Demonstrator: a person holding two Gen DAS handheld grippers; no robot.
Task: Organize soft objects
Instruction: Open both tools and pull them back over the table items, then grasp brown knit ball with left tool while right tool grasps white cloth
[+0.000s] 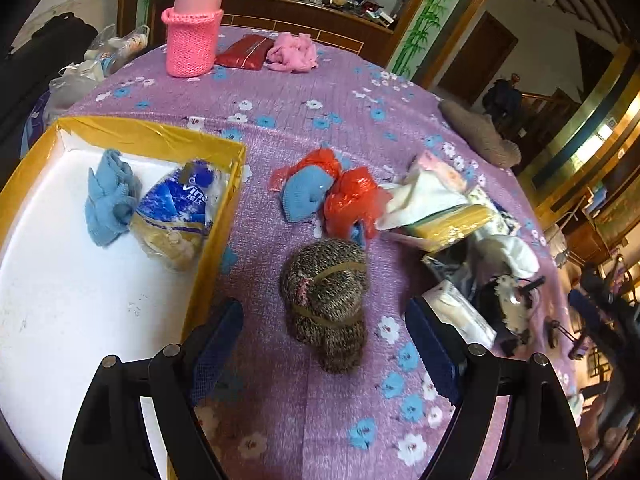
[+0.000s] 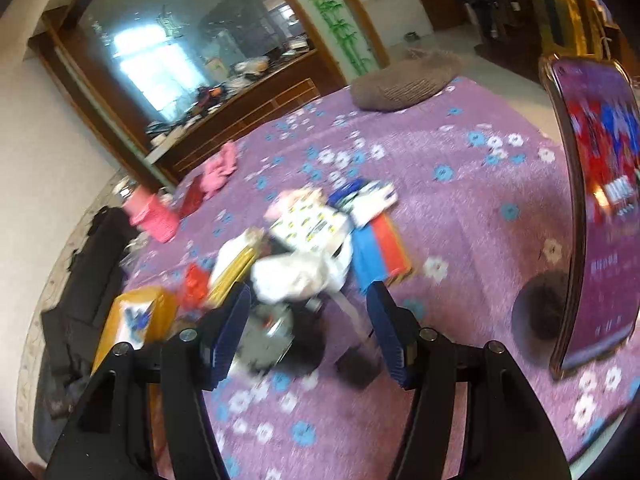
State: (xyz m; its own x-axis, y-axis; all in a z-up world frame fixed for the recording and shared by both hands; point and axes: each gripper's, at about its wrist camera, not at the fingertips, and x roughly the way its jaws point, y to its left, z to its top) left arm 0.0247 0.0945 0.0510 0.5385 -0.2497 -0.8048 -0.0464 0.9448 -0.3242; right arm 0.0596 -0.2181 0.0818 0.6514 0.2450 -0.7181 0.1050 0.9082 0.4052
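Left gripper [image 1: 324, 344] gapes empty over the knitted bundle [image 1: 326, 304], box [image 1: 216, 224] at ten o'clock for sorting; right gripper [image 2: 308, 320], half-open, holds nothing.

Your worktop cloth [image 1: 320, 128]: purple, scattered blue and white flowers. Box [image 1: 120, 132] at left: yellow rim, white inside. In it, light blue cloth [image 1: 108, 196] plus blue-and-white packet [image 1: 176, 216] with gold bottom. Knit bundle [image 1: 328, 300] in front of you: brown-grey speckle, pink bit on side. Bag [image 1: 352, 200] beyond: red-orange, with blue knit piece [image 1: 304, 196] beside it. Far end: pink knit sleeve [image 1: 192, 40] on bottle, dark red pouch [image 1: 242, 56], pink fluff [image 1: 294, 53]. Your tongs [image 1: 324, 340]: black, blue pads.
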